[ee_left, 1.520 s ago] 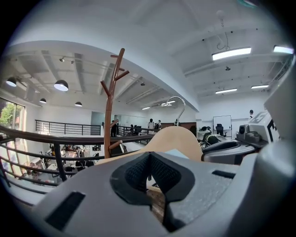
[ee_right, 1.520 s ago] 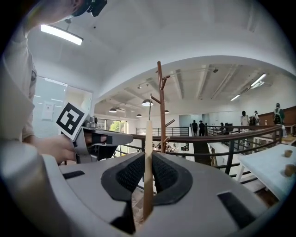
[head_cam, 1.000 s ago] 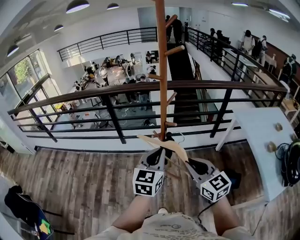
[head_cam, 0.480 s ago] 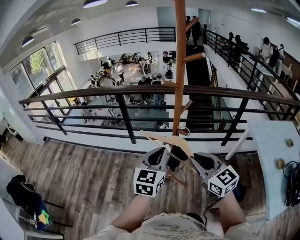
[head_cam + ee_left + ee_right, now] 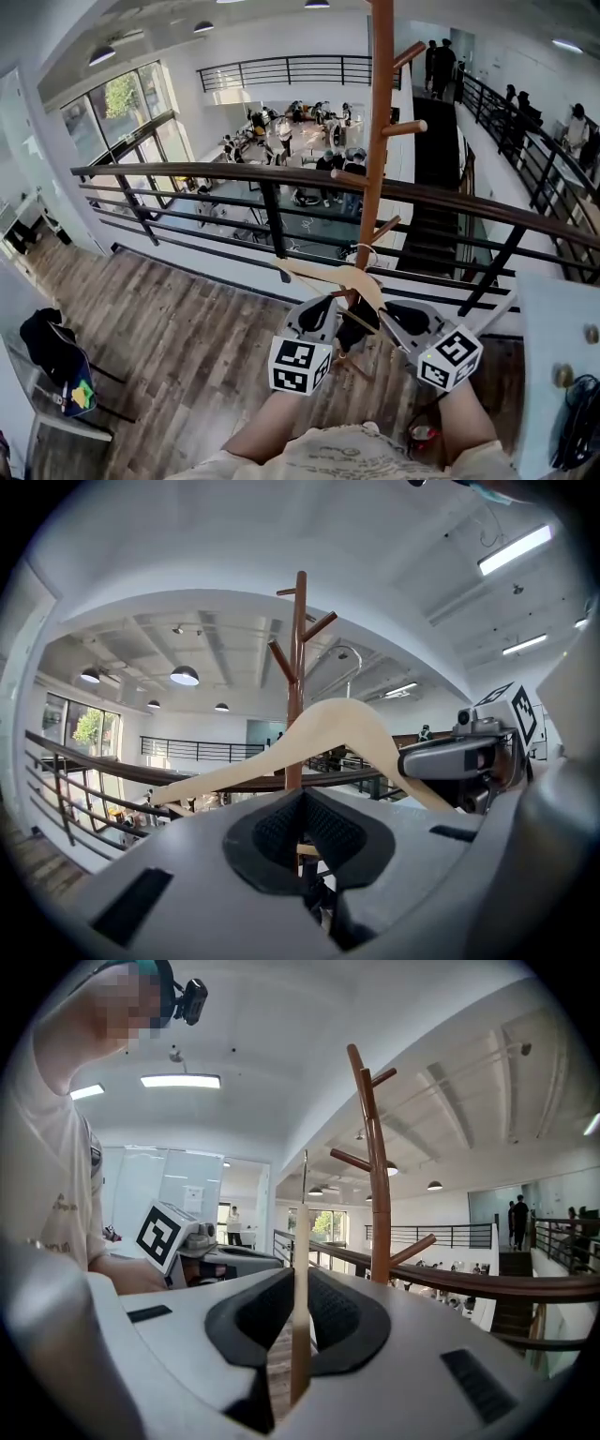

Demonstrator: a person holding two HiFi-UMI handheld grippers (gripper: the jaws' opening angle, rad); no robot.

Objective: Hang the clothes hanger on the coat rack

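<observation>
A pale wooden hanger (image 5: 328,275) with a metal hook (image 5: 362,253) is held up in front of me, close to the brown coat rack pole (image 5: 380,141). Pegs stick out of the pole above the hanger. My left gripper (image 5: 328,307) is shut on the hanger's lower bar, seen as a pale strip between the pads (image 5: 302,847). My right gripper (image 5: 380,314) is shut on the hanger (image 5: 300,1269), which shows edge-on between its pads. From the left gripper view the hanger (image 5: 319,733) crosses the rack (image 5: 298,667), and its hook (image 5: 352,663) stands just right of the pole.
A dark railing (image 5: 272,183) runs behind the rack, with an open hall and people below. A white table (image 5: 553,319) stands at the right. A chair with a black bag (image 5: 52,352) is at the lower left on the wood floor.
Both grippers have carried the hanger upward and closer to the rack pole. The head view has swung left, so the rack now sits right of centre.
</observation>
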